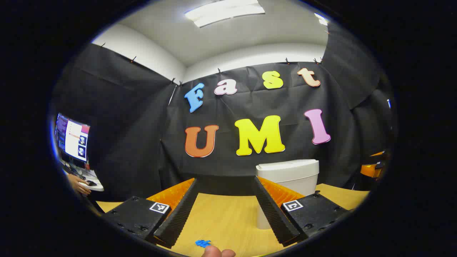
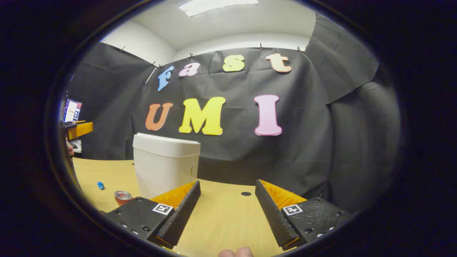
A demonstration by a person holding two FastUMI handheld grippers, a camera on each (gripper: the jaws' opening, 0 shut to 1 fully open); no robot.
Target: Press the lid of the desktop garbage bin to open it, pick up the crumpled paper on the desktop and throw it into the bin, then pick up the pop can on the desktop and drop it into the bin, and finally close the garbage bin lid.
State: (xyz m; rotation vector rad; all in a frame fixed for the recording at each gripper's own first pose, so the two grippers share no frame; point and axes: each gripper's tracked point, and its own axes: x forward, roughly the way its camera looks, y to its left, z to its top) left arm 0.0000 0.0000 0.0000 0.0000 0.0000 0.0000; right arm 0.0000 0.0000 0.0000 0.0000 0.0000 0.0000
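The white desktop bin [image 1: 300, 178] stands on the wooden table [image 1: 221, 217] with its lid [image 1: 287, 166] down, just beyond the right finger of my left gripper [image 1: 226, 180]. That gripper is open with nothing between its fingers. In the right gripper view the same bin [image 2: 166, 171] stands ahead and to the left, lid [image 2: 166, 144] down. A red pop can [image 2: 122, 197] stands upright near the bin's foot, partly behind my gripper's left finger. My right gripper [image 2: 227, 182] is open over the bare table, holding nothing.
A small blue object [image 2: 101, 185] lies on the table left of the can, and shows again [image 1: 202, 243] under the left gripper. A dark round hole [image 2: 246, 193] is in the tabletop. At the far left are a monitor [image 1: 73, 139] and a person's hand [image 1: 80, 186].
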